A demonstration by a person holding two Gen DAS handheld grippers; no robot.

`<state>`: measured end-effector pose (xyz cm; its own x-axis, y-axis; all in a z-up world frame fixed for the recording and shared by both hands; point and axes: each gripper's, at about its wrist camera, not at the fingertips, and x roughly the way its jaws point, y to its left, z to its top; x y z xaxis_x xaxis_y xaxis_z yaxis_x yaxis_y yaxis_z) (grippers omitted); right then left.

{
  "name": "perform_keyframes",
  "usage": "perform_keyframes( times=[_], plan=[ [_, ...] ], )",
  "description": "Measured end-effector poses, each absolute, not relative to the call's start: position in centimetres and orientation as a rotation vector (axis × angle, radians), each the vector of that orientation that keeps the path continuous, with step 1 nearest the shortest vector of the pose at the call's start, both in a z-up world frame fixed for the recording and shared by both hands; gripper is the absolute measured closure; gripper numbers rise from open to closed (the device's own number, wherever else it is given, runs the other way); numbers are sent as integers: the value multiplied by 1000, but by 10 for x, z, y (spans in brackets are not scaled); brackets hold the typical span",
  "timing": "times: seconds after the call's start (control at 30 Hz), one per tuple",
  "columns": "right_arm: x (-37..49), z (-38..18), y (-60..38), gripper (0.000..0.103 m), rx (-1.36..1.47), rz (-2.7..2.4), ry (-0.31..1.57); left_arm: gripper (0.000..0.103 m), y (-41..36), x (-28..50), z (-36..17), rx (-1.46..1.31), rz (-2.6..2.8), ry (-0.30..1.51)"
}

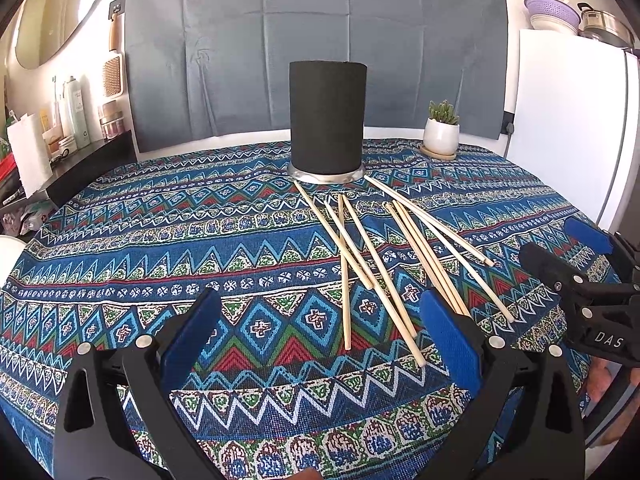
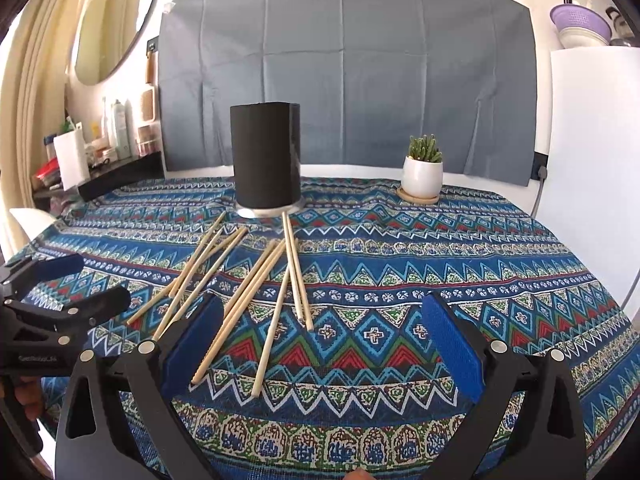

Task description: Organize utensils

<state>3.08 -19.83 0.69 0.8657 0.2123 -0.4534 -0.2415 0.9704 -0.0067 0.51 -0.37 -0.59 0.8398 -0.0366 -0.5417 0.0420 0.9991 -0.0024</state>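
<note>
A grey cloth (image 1: 316, 40) hangs on the wall behind a table covered with a blue patterned tablecloth (image 1: 160, 240), with a round mirror (image 2: 116, 20) high on the wall and a white fridge (image 1: 572, 120) off to one side. Straight ahead of the left gripper (image 1: 320, 320), at the far middle of the table, stands a black cylindrical holder (image 1: 327, 116) on a shiny metal base, upright and with nothing visible sticking out of its top. Between that holder and the two tools lies a loose scatter of wooden chopsticks (image 1: 376, 256), flat on the cloth, several crossing one another; their far ends reach almost to the holder's base, and their near ends run toward the left gripper's right-hand finger, one passing just behind its blue pad (image 1: 448, 332). The left gripper's jaws are spread wide apart with only tablecloth between them, gripping nothing. In the right wrist view the right gripper (image 2: 320, 320) is likewise spread wide and empty, and the chopsticks lie ahead and to its left, a few ending beside its left-hand pad (image 2: 192, 344). Each tool shows at the edge of the other's view, with the chopsticks lying between them. Beyond the right gripper, ahead and slightly to its right, a small succulent in a white pot (image 2: 423, 176) sits on a wooden saucer near the table's far edge.
</note>
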Motion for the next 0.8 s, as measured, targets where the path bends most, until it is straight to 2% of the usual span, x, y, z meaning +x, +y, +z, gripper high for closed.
perform_keyframes(
  times=[0.8],
  plan=[
    [29, 5, -198, 8, -59, 221, 465, 6, -3, 5, -4, 10, -37, 570]
  ],
)
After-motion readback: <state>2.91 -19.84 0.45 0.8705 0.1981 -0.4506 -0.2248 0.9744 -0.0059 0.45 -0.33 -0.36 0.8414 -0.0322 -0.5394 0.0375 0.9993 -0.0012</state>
